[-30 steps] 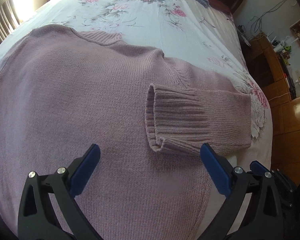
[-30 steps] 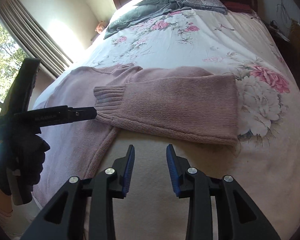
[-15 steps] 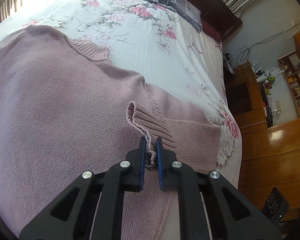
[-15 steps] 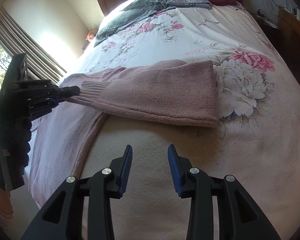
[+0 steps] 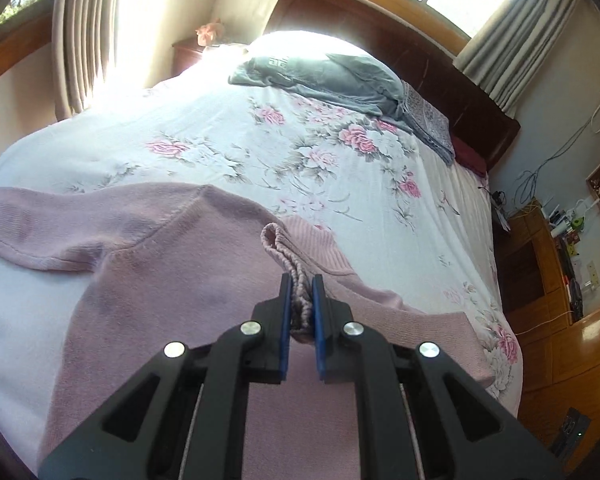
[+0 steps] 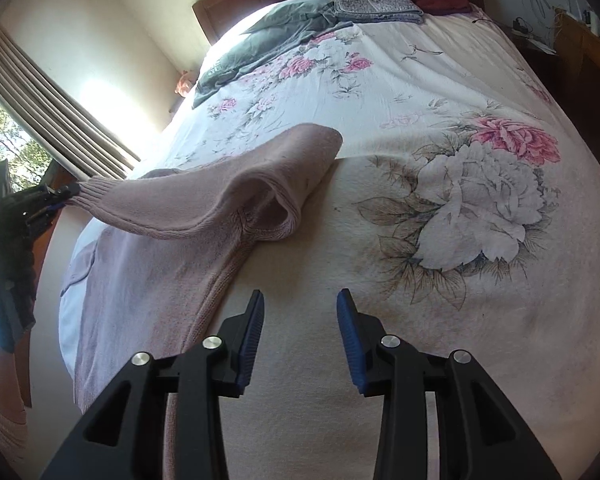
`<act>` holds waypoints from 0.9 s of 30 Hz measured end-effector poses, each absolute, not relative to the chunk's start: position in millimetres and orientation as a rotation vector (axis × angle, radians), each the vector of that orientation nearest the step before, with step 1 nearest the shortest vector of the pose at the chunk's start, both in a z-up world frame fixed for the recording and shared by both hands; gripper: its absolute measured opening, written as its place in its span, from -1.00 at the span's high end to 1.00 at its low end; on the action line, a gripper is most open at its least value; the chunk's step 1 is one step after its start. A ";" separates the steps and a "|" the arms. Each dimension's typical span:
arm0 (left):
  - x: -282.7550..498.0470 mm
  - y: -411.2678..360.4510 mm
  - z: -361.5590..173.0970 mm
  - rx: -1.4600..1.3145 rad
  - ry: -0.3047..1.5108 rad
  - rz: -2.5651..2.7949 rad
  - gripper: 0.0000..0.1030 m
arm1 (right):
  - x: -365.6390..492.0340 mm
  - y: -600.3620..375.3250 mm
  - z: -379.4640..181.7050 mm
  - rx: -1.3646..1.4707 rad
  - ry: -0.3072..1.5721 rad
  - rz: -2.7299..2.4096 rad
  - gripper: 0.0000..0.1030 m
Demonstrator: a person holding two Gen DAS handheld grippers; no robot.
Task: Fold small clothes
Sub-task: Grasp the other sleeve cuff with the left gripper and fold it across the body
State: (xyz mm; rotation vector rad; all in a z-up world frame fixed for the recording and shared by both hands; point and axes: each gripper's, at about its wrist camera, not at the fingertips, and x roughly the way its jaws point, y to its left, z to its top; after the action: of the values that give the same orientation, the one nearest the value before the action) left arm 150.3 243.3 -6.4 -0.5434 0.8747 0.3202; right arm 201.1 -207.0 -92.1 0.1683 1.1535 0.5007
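Observation:
A pink knitted sweater (image 5: pixel 148 280) lies spread on a floral bedspread (image 5: pixel 260 152). My left gripper (image 5: pixel 301 308) is shut on the ribbed cuff (image 5: pixel 284 256) of one sleeve and holds it raised above the sweater's body. In the right wrist view that sleeve (image 6: pixel 204 200) hangs stretched in the air from the left gripper (image 6: pixel 56 198) at the far left to its shoulder on the bed. My right gripper (image 6: pixel 300 336) is open over bare bedspread, to the right of the sweater's side hem (image 6: pixel 208 304), holding nothing.
A grey garment (image 5: pixel 320 76) and a folded patterned cloth (image 5: pixel 428 124) lie by the dark headboard (image 5: pixel 380 28). Curtains (image 5: pixel 88 32) hang on the left. A wooden cabinet (image 5: pixel 548 264) and wooden floor are off the bed's right side.
My left gripper went from open over the cuff to shut on it, then lifted the sleeve and carried it leftward across the sweater. The right gripper stayed open and moved little.

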 end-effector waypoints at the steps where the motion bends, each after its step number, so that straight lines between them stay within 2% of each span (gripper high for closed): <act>1: 147.6 254.9 -8.7 -0.540 0.874 0.347 0.85 | 204.1 -202.5 -91.7 0.185 1.157 0.512 0.23; 4: 144.8 286.3 -20.9 -0.548 0.899 0.392 0.84 | 215.6 -186.8 -93.7 0.249 1.187 0.538 0.14; 7: 144.4 303.2 -40.7 -0.556 0.937 0.410 0.84 | 231.8 -169.1 -99.8 0.311 1.215 0.553 0.13; 11: 140.7 322.1 -67.1 -0.578 0.954 0.440 0.84 | 261.4 -155.5 -117.7 0.474 1.290 0.551 -0.01; 15: 135.8 346.1 -68.9 -0.637 0.918 0.450 0.84 | 282.5 -149.2 -130.2 0.569 1.338 0.523 -0.11; 17: 135.4 355.8 -66.2 -0.630 0.902 0.474 0.84 | 287.2 -145.3 -131.7 0.597 1.346 0.533 -0.25; 18: 136.8 359.8 -66.3 -0.622 0.899 0.483 0.84 | 289.0 -143.0 -134.1 0.613 1.353 0.538 -0.25; 19: 137.9 363.7 -68.1 -0.612 0.907 0.490 0.83 | 290.9 -140.1 -137.6 0.618 1.365 0.528 -0.24; 21: 141.2 369.4 -79.2 -0.593 0.949 0.496 0.82 | 292.2 -133.0 -148.2 0.562 1.410 0.479 -0.10; 22: 142.4 371.1 -86.1 -0.581 0.976 0.503 0.82 | 290.9 -127.7 -155.7 0.523 1.444 0.460 0.10; 23: 142.1 373.5 -93.6 -0.573 0.999 0.514 0.82 | 288.7 -123.6 -163.2 0.493 1.471 0.443 0.20; 27: 127.1 389.9 -106.3 -0.603 1.019 0.544 0.81 | 280.1 -114.5 -162.6 0.374 1.446 0.428 0.30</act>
State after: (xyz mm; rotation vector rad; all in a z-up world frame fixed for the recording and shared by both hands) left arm 127.1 389.9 -106.3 -0.6027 1.0194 0.5444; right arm 280.1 -114.5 -162.6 0.3740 1.4456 0.4280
